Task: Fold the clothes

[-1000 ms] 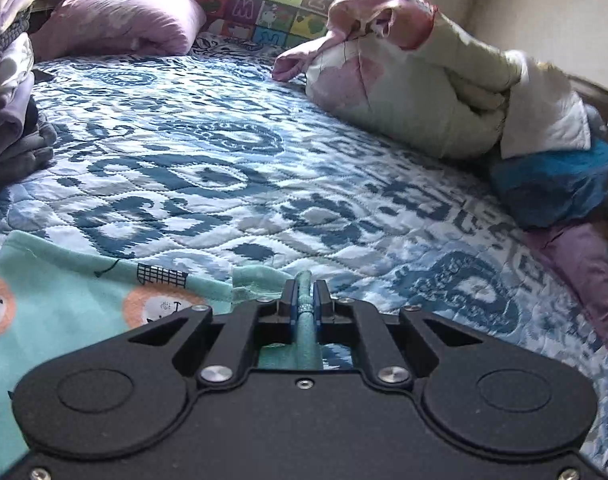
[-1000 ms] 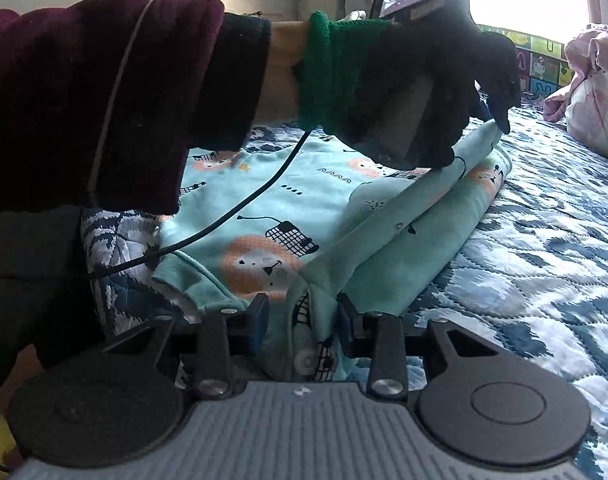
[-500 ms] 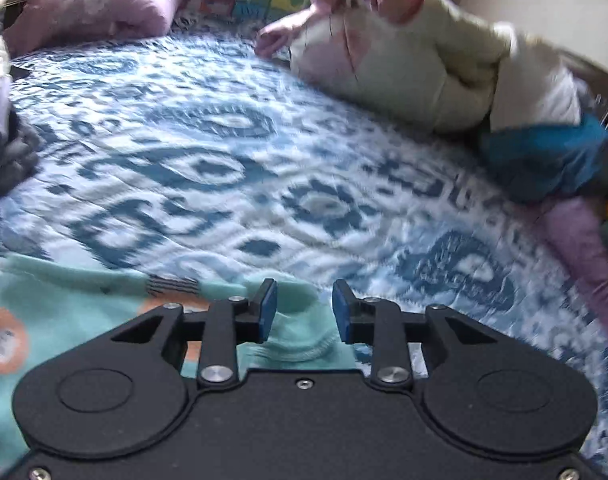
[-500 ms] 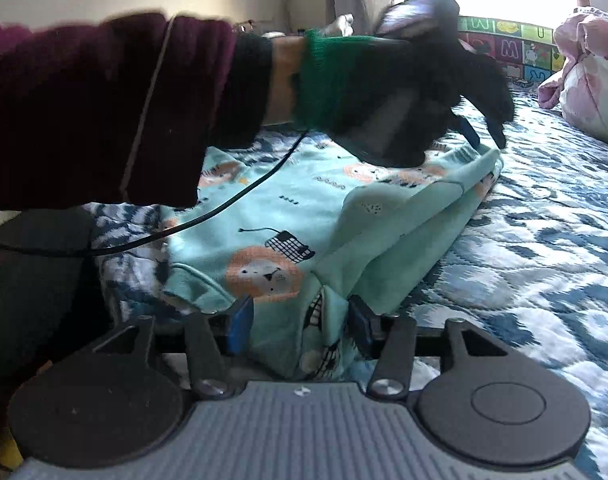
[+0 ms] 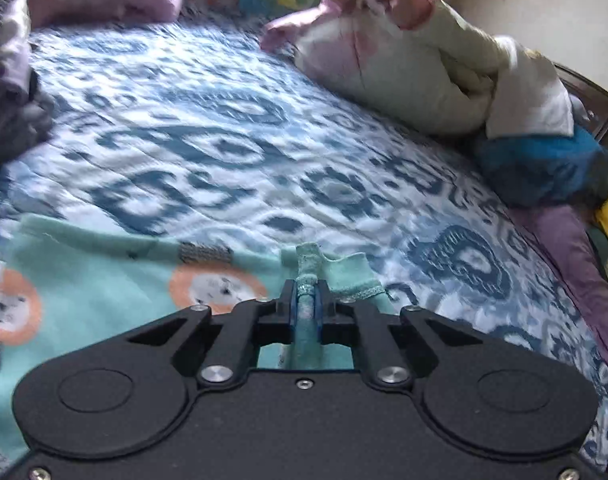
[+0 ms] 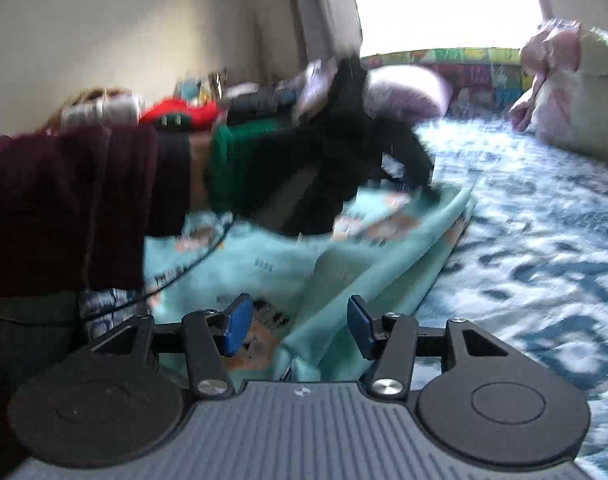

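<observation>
My left gripper [image 5: 307,300] pinches the mint garment [image 5: 103,280] hem; my right gripper [image 6: 299,326] is closing, pads not touching cloth. My gloved hand [image 6: 344,168] blocks the pillows [image 6: 408,92].

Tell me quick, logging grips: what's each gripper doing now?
Left gripper: shut on the mint garment's edge.
Right gripper: open, closing; garment fold between the jaws, not pinched.

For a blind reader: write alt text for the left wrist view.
The left gripper is shut on a bunched edge of the mint lion-print garment, which lies on a blue patterned quilt. Pillows and bundled bedding sit along the far side.
</observation>
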